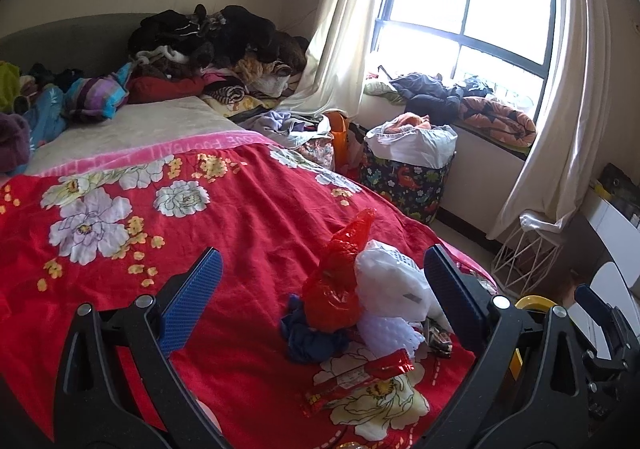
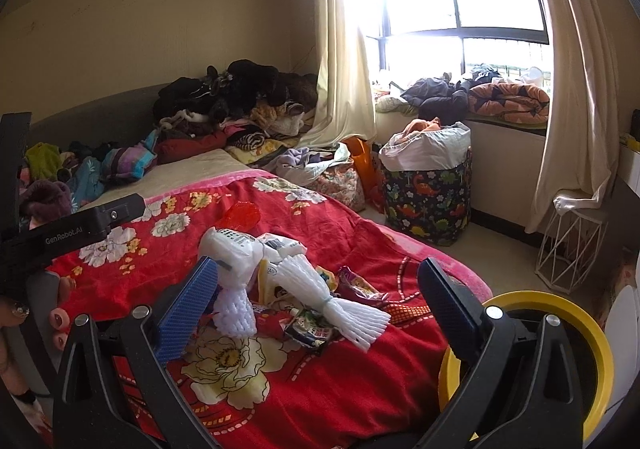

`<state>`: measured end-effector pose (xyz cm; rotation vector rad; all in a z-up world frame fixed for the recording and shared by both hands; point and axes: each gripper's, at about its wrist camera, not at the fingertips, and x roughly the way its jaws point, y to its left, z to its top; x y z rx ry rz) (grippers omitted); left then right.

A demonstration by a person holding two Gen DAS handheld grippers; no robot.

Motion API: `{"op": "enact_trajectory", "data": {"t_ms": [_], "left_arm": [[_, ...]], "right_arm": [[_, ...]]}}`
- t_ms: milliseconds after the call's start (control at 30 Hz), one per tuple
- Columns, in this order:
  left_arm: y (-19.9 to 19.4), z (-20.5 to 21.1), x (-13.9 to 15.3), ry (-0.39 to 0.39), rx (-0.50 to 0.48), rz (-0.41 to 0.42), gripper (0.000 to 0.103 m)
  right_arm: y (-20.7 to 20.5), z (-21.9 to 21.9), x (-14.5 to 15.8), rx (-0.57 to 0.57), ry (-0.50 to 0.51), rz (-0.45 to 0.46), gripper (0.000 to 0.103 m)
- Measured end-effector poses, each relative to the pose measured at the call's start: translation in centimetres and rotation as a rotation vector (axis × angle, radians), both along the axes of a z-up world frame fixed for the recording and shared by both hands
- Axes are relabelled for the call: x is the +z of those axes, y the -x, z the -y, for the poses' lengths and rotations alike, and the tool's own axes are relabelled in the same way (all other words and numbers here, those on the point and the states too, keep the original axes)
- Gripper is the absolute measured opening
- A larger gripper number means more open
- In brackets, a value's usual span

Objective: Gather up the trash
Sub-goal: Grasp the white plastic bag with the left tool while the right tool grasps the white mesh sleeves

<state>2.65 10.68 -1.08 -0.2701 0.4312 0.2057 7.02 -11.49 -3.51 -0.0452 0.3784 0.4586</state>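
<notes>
Resting on the red bedspread (image 1: 248,217), the trash pile (image 1: 360,305) half hides small wrappers (labels unreadable); left gripper (image 1: 320,289) and right gripper (image 2: 320,289) both gape wide, empty.

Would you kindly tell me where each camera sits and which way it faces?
Left wrist: rides the left tongs, open, looking across the red bedspread at the red plastic bag; the right tongs show at the right edge.
Right wrist: rides the right tongs, open, over the white foam net; fingers show left.
Shared: window, dinosaur-print basket.
</notes>
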Motion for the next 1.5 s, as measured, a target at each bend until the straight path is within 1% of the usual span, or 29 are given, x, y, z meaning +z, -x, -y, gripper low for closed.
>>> {"op": "enact_trajectory", "data": {"t_ms": [100,267,433,700,800,933,1000,1100,1133,1167,1233,1267,1333,1367,1500], "left_arm": [[-0.6,-0.5,0.0,0.007,-0.02,-0.013,0.093],[-2.6,0.2,0.0,0.005,-0.08,-0.043,0.093],[-4.7,2.2,-0.4,-0.041,-0.135,-0.084,0.093],[-7.1,5.5,-1.5,-0.131,-0.224,-0.127,0.093],[-7.8,6.3,-2.1,-0.155,-0.237,-0.146,0.093],[-8.7,7.0,-2.8,-0.211,-0.22,-0.18,0.093],[-9.2,7.3,-3.2,-0.221,-0.209,-0.203,0.093],[-9.8,7.6,-3.7,-0.244,-0.191,-0.232,0.093],[-9.9,7.6,-3.9,-0.249,-0.186,-0.24,0.092],[-10.1,7.6,-4.0,-0.25,-0.186,-0.248,0.091],[-10.2,7.6,-4.3,-0.256,-0.178,-0.261,0.075],[-10.3,7.5,-4.4,-0.258,-0.173,-0.269,0.072],[-10.2,7.3,-4.4,-0.249,-0.169,-0.272,0.065],[-10.1,7.2,-4.3,-0.245,-0.168,-0.273,0.065],[-9.6,6.9,-4.2,-0.223,-0.164,-0.27,0.055]], "right_arm": [[-1.6,0.1,-0.7,-0.006,-0.01,-0.041,0.097],[-4.2,1.4,-2.1,-0.064,-0.043,-0.133,0.097],[-6.5,2.0,-3.7,-0.102,-0.033,-0.194,0.097],[-8.7,2.6,-6.0,-0.104,0.005,-0.286,0.097],[-9.4,2.6,-7.0,-0.088,0.01,-0.331,0.094],[-10.4,1.8,-8.1,-0.058,0.042,-0.382,0.086],[-11.0,1.3,-8.7,-0.045,0.061,-0.408,0.084],[-11.9,0.7,-9.6,-0.033,0.072,-0.446,0.075],[-12.3,0.5,-10.0,-0.028,0.078,-0.463,0.068],[-12.5,0.3,-10.4,-0.02,0.082,-0.481,0.056],[-12.6,0.2,-10.7,-0.011,0.08,-0.498,0.043],[-12.5,0.3,-10.8,-0.008,0.073,-0.498,0.036],[-12.1,0.2,-10.7,0.005,0.067,-0.489,0.025],[-11.9,0.2,-10.5,0.009,0.065,-0.484,0.021],[-11.2,0.7,-9.5,0.011,0.032,-0.46,0.016]]}}
